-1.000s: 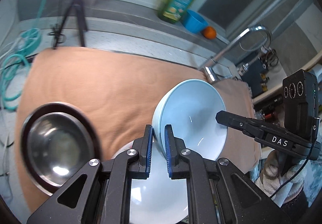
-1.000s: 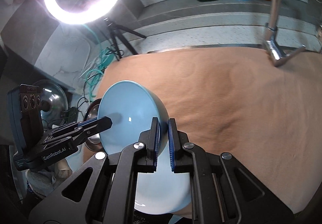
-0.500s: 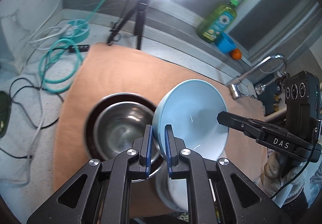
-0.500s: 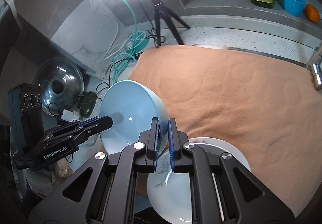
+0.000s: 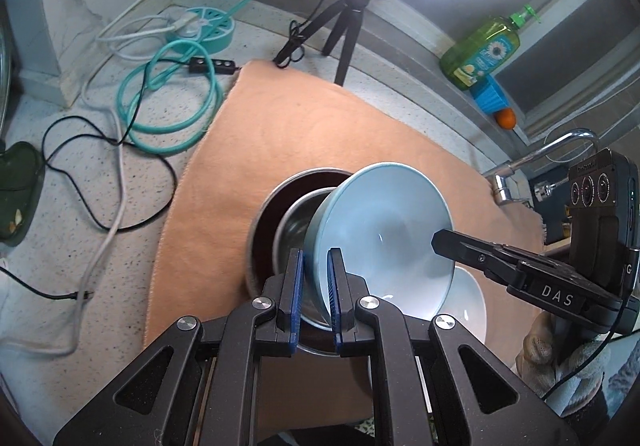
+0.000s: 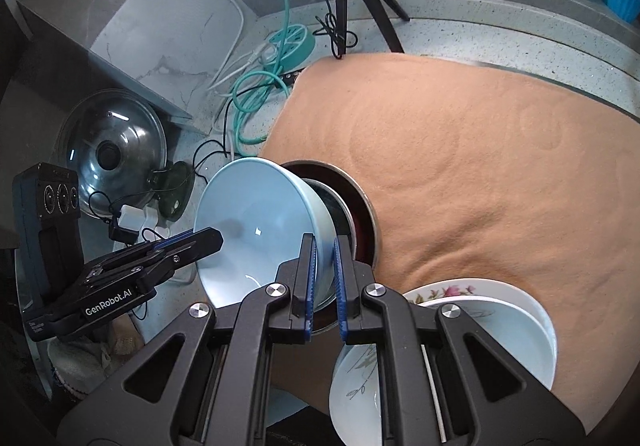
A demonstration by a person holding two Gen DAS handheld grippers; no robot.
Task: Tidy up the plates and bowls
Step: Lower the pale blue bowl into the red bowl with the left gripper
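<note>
The right gripper point(image 6: 324, 278) and left gripper point(image 6: 208, 240) each clamp opposite rim sections of the tilted light blue bowl point(image 6: 256, 221) above a steel bowl point(image 6: 352, 213) on the orange cloth point(image 6: 480, 165), beside stacked white plates point(image 6: 500, 310).

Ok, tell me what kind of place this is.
Most likely a home kitchen counter beside a sink: a chrome tap, a green dish-soap bottle on the ledge, and a speckled stone countertop carrying a steel bowl and white plates.

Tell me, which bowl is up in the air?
The light blue bowl. Both grippers, left and right, pinch its rim and hold it tilted above the steel bowl, which sits on the orange cloth.
</note>
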